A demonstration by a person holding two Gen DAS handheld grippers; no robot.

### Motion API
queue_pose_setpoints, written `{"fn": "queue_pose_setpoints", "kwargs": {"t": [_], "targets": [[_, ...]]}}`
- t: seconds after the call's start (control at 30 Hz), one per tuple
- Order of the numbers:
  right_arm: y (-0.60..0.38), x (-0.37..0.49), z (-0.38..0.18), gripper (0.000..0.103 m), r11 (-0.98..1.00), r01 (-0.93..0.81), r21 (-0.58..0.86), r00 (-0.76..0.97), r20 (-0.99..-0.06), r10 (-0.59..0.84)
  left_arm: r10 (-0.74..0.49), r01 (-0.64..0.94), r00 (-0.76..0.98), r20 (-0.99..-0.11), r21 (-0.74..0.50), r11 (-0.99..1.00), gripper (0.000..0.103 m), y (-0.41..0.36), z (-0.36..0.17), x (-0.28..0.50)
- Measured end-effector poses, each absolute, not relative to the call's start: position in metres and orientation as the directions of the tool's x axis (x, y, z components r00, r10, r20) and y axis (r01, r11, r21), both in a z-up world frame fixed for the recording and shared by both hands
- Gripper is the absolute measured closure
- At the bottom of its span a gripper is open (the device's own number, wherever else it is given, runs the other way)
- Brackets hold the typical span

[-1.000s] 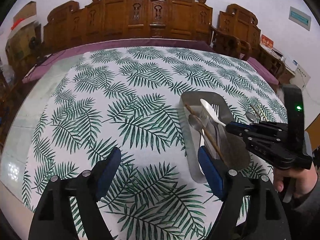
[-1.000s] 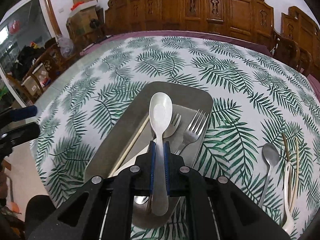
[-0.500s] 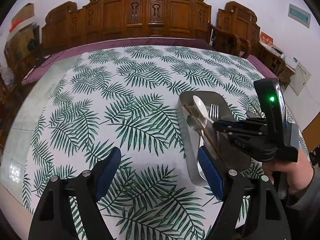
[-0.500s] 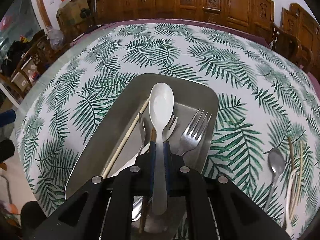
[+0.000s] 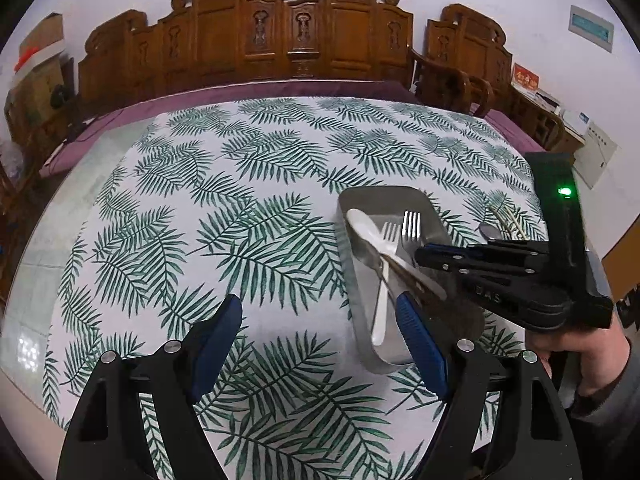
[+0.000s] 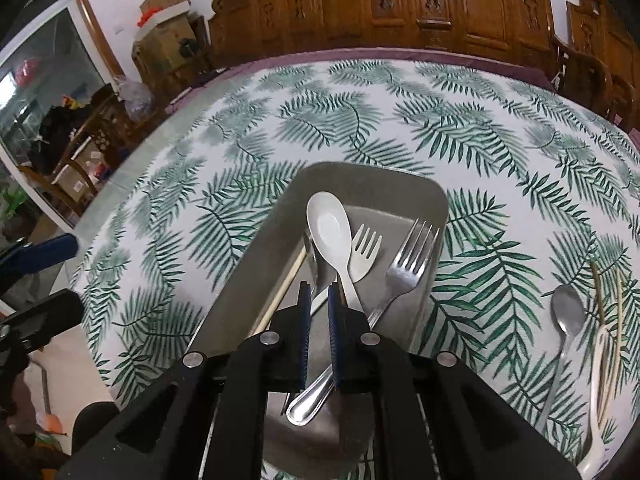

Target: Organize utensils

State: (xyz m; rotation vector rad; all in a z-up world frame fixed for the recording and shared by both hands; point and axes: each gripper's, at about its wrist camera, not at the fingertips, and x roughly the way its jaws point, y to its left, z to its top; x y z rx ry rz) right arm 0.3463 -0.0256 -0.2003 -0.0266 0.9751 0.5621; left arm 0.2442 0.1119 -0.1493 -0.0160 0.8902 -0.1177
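A grey metal tray (image 6: 360, 170) (image 5: 380, 192) holds a white spoon (image 6: 328, 224) (image 5: 360, 220), a white plastic fork (image 6: 366, 256), a metal fork (image 6: 412, 260) and a chopstick (image 6: 284, 284). My right gripper (image 6: 318, 292) (image 5: 420, 256) hovers over the tray's near half. Its jaws stand almost together with nothing between them; the white spoon's handle passes just right of the pads. My left gripper (image 5: 318, 308) is open over bare tablecloth, left of the tray, holding nothing.
On the leaf-print cloth right of the tray lie a metal spoon (image 6: 566, 312), a white utensil (image 6: 598, 380) and chopsticks (image 6: 600, 292). Carved wooden chairs (image 5: 296, 40) line the far table edge. A hand (image 5: 580, 356) holds the right gripper.
The white spoon has left the right gripper's pads and now lies in the tray. The right gripper drew back a little. The left gripper stayed still.
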Motion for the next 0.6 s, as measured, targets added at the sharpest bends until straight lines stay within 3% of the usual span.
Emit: {"fn": "queue_pose_setpoints", "kwargs": {"t": [0.47,0.6], "targets": [[-0.120,0.287,-0.144,0.092,0.870,-0.459,0.178,0.565,-0.698,0.441,-0.174,0.179,0.644,-0.745,-0.074,0.981,0.027,0.051,-0.137,0.235],[-0.152,0.277,-0.140,0.083,0.886,-0.439,0.151,0.603,-0.682,0.415,-0.192,0.202,0.650,-0.735,-0.076,0.976,0.026,0.031,-0.137,0.231]]}}
